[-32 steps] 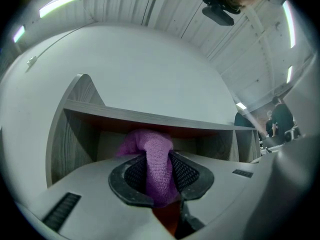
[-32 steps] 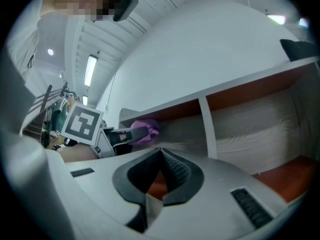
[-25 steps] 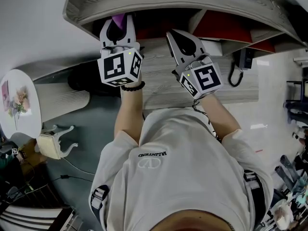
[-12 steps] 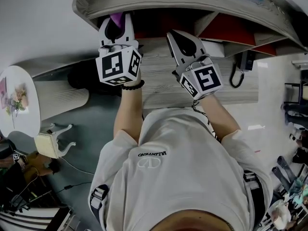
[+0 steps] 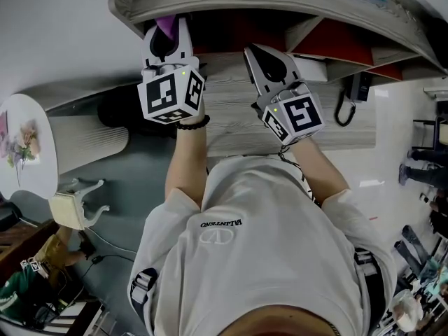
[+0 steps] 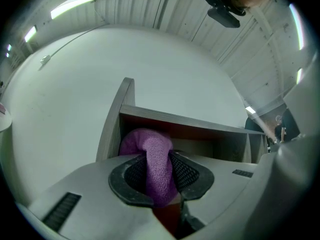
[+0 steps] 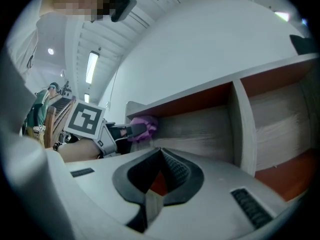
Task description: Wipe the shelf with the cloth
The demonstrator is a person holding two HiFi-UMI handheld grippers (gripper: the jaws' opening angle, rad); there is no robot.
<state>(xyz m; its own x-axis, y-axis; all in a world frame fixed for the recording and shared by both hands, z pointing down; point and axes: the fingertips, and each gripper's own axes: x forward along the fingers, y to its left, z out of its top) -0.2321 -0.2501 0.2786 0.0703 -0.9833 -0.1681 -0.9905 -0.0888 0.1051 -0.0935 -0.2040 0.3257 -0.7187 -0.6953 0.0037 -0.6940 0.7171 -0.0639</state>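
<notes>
1. The left gripper [image 5: 168, 40] reaches up into the shelf [image 5: 231, 89]; its jaws are clamped on a purple cloth [image 6: 156, 159], which runs as a thick fold between the two black pads and bunches out beyond their tips.
2. The cloth sits at the far left end of the open compartment, just beside the grey side panel [image 6: 116, 119] and under the top board; from the head view only a small purple tuft [image 5: 168, 25] shows above the gripper; whether it presses on the wood I cannot tell.
3. The right gripper [image 5: 269, 63] is held beside the left one, a little lower, over the grey wood-grain board; its jaws [image 7: 159, 176] are pressed together at the tips with nothing between them.
4. From the right gripper's side the cloth [image 7: 143, 126] shows in the left back corner of the compartment, with the left gripper [image 7: 125, 131] on it; an upright divider [image 7: 242, 124] stands further right, with red backing behind.
5. A black bead bracelet [image 5: 192, 125] circles the person's left wrist.
</notes>
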